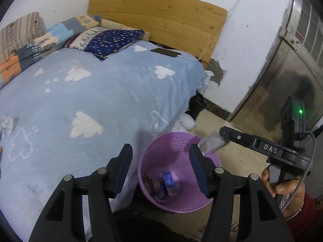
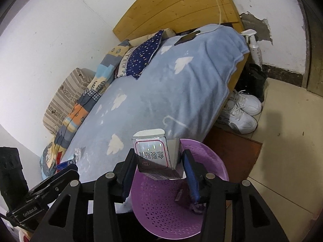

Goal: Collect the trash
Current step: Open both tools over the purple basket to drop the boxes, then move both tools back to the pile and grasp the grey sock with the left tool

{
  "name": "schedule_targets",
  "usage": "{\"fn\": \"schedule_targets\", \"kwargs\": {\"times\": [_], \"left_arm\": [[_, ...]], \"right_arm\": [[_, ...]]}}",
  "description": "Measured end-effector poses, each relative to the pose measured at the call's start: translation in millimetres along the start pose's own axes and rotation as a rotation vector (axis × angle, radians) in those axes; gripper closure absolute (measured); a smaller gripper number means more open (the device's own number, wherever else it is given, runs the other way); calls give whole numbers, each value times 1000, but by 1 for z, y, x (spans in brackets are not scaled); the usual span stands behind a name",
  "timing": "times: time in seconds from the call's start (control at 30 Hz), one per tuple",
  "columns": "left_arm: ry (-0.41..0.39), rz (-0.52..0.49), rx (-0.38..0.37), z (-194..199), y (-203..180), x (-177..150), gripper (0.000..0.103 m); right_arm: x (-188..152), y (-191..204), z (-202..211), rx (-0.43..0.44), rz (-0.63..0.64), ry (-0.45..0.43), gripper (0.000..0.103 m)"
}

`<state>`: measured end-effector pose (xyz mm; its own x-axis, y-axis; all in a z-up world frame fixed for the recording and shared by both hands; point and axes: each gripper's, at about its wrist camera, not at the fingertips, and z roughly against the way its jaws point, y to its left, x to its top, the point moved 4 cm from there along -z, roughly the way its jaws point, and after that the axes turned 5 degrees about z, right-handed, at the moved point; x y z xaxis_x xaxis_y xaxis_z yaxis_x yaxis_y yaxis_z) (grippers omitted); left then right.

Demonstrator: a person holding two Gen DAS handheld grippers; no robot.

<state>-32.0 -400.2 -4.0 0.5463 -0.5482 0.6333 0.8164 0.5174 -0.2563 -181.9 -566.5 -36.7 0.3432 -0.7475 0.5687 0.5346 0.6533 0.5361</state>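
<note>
A purple perforated basket (image 1: 210, 159) stands on the floor against the bed's edge; a blue-and-white carton (image 1: 169, 181) and wrappers lie in it. My left gripper (image 1: 161, 161) hangs open above the basket's near rim, nothing between its fingers. From the right, my right gripper (image 2: 159, 161) reaches over the basket (image 2: 218, 167) with a grey-and-white medicine box (image 2: 153, 155) upright between its fingers. A thin gap shows beside the right pad, and the box (image 1: 212, 143) looks blurred in the left wrist view. A crumpled clear wrapper (image 1: 8, 125) lies on the blue cloud blanket (image 1: 113, 92).
A phone (image 1: 165, 52) on a cable lies near the wooden headboard (image 1: 157, 18). Pillows and a patchwork quilt (image 1: 30, 48) fill the bed's far side. White sneakers (image 2: 242, 111), dark boots and a spray bottle (image 2: 254, 46) stand beside the bed. A metal door (image 1: 292, 76) is at right.
</note>
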Motion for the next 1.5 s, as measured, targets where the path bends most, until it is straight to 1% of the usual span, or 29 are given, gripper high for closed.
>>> {"fn": "schedule_targets", "kwargs": {"times": [0.07,0.27,0.37,0.47,0.6,0.93,1.13,1.23,1.3,1.37,1.5], "left_arm": [[-18,20,13,8,12,1,45],[-49,81,41,26,46,0,44],[-61,99,72,35,65,-4,44],[-74,129,99,45,86,-8,44],[-97,175,145,62,119,-14,44],[-147,288,282,101,204,-37,44],[-178,429,363,123,275,-55,44],[-176,522,426,131,319,-70,44],[-159,635,451,137,356,-82,44],[-161,739,476,144,383,-92,44],[-161,870,571,154,430,-107,44]], "right_arm": [[0,5,-1,-29,26,1,54],[1,12,-2,-8,31,1,50],[0,22,-6,15,50,8,50],[-3,41,-18,38,89,38,50],[-9,80,-38,93,160,81,50],[-31,196,-89,214,368,160,50],[-53,263,-121,285,467,220,50],[-66,295,-141,308,511,250,50],[-74,316,-158,321,534,275,50],[-80,333,-174,324,545,295,50],[-95,369,-210,322,581,334,50]]}}
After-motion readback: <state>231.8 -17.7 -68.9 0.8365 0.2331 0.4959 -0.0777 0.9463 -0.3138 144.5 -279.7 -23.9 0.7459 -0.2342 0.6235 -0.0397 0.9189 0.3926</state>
